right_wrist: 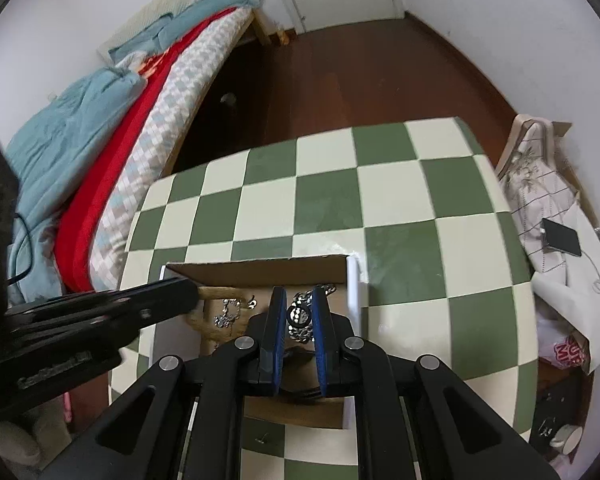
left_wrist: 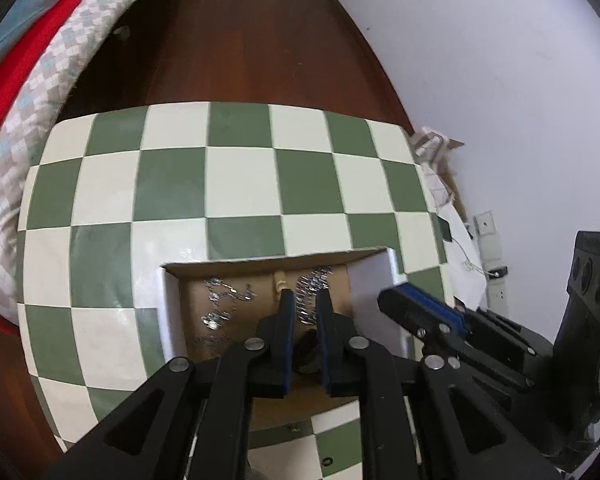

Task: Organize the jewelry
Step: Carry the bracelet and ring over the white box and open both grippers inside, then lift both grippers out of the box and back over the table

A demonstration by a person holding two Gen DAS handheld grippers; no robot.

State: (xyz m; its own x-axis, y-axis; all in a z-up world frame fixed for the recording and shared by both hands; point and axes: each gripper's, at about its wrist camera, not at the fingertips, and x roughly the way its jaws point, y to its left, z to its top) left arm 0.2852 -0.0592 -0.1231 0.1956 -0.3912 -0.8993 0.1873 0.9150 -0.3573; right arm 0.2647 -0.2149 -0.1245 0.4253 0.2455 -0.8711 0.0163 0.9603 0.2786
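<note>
Jewelry sits in the open cardboard box [left_wrist: 172, 280] on my checkered table [left_wrist: 240, 184]: a silver chain heap [left_wrist: 314, 292] toward the box's right side, a thinner silver chain piece [left_wrist: 224, 300] to its left, both on the brown floor of the box. From the right wrist view a dark ring [right_wrist: 298, 314] lies on top of the chain heap [right_wrist: 300, 330], and a tan rope loop [right_wrist: 216, 292] runs along the left inside of the box [right_wrist: 260, 266].

My right gripper [right_wrist: 298, 312] is down over the box, fingers spread with a narrow gap, ring framed between the tips (contact with it: cannot tell). Nothing pinched.

My left gripper [left_wrist: 305, 312] is also over the box, fingers apart with a narrow gap, the chain heap showing between them. Not holding anything.

Each gripper shows in the other's view: right one [left_wrist: 420, 312] at the box's right edge, left one [right_wrist: 172, 292] at the box's left edge near the rope loop.

Outward: bed with red and blue bedding [right_wrist: 100, 140] left of the table, dark wood floor [left_wrist: 260, 48], phone [right_wrist: 562, 236] on cloth off to the right.
</note>
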